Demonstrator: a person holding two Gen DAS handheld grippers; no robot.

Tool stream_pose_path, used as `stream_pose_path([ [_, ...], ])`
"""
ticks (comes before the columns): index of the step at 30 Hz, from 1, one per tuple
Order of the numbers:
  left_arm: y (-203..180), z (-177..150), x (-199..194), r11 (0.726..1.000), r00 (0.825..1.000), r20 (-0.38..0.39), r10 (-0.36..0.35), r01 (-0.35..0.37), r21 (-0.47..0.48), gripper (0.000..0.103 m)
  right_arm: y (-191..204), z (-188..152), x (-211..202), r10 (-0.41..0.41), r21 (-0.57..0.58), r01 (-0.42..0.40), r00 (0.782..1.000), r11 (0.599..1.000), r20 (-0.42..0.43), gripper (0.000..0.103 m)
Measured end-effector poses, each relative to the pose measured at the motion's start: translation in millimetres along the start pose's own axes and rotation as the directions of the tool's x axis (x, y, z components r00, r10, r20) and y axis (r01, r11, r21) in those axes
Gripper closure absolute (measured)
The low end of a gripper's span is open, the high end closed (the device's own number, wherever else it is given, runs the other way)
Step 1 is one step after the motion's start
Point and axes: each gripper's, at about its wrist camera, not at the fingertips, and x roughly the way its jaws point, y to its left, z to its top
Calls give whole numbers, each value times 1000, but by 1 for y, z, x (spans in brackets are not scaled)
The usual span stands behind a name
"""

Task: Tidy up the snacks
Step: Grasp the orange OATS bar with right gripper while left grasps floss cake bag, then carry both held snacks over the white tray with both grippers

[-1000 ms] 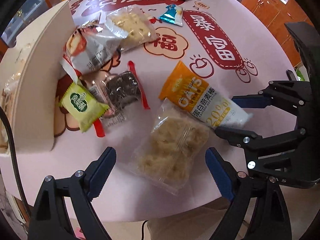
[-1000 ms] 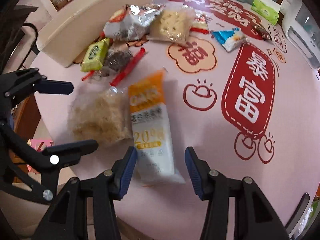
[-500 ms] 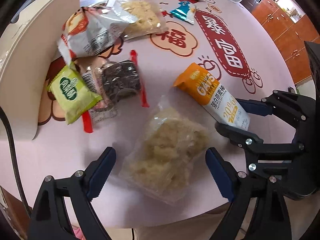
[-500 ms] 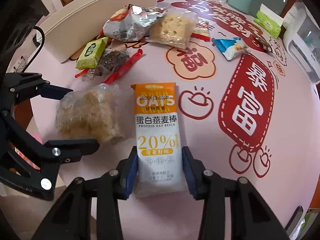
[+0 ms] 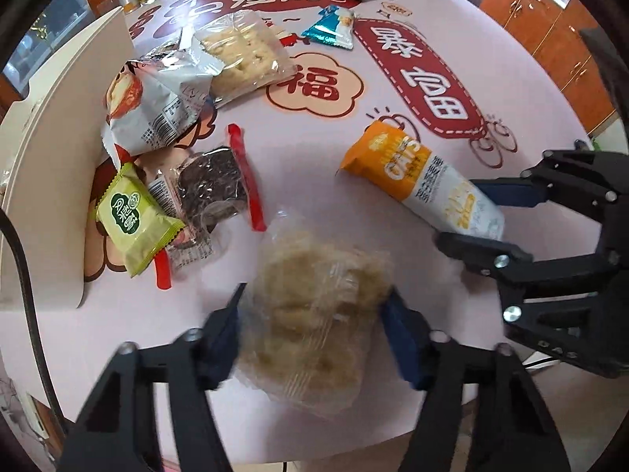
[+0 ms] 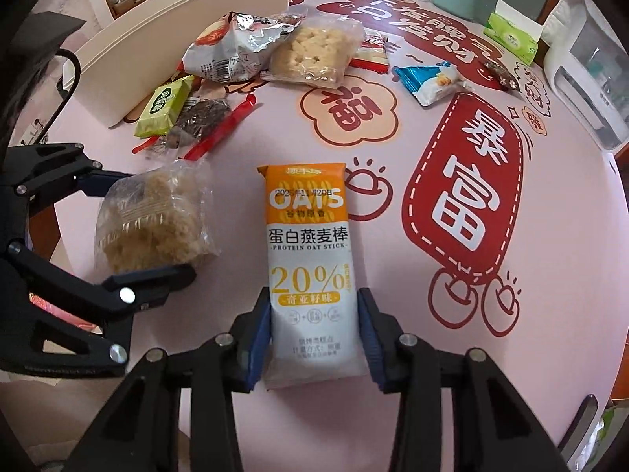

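My left gripper (image 5: 314,334) is shut on a clear bag of pale crumbly snack (image 5: 318,314), with a pad against each side; the bag also shows in the right wrist view (image 6: 153,220). My right gripper (image 6: 314,334) is shut on the white end of an orange and white oat stick pack (image 6: 310,259), which also shows in the left wrist view (image 5: 420,181). Both packs rest on the pink table near its front edge.
A cream box (image 5: 51,149) stands at the left. Beside it lie a green pack (image 5: 133,220), a dark cookie pack (image 5: 212,185), a silver bag (image 5: 157,110) and a cracker bag (image 5: 243,55). A blue pack (image 6: 428,82) lies farther back. A white appliance (image 6: 585,74) stands at the right.
My left gripper has closed from wide open onto the clear bag. My right gripper has tightened on the oat stick pack, which has turned straight between its fingers.
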Motion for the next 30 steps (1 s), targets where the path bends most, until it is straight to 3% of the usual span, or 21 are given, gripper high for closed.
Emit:
stream_pose_path([
  [8, 15, -6, -14, 999, 1000, 13, -14, 14, -48, 45, 3, 1, -5, 5, -3, -5, 1000, 1000, 14, 63],
  [17, 26, -4, -64, 999, 995, 103, -8, 11, -32, 45, 14, 18, -23, 10, -1, -10, 998, 1000, 58, 63],
  [24, 51, 8, -105, 999, 984, 177, 5, 2, -36, 45, 27, 39, -45, 19, 15, -20, 994, 1000, 109, 63],
  [30, 88, 20, -151, 998, 963, 269, 21, -6, -56, 45, 41, 68, -75, 19, 35, -26, 984, 999, 177, 63],
])
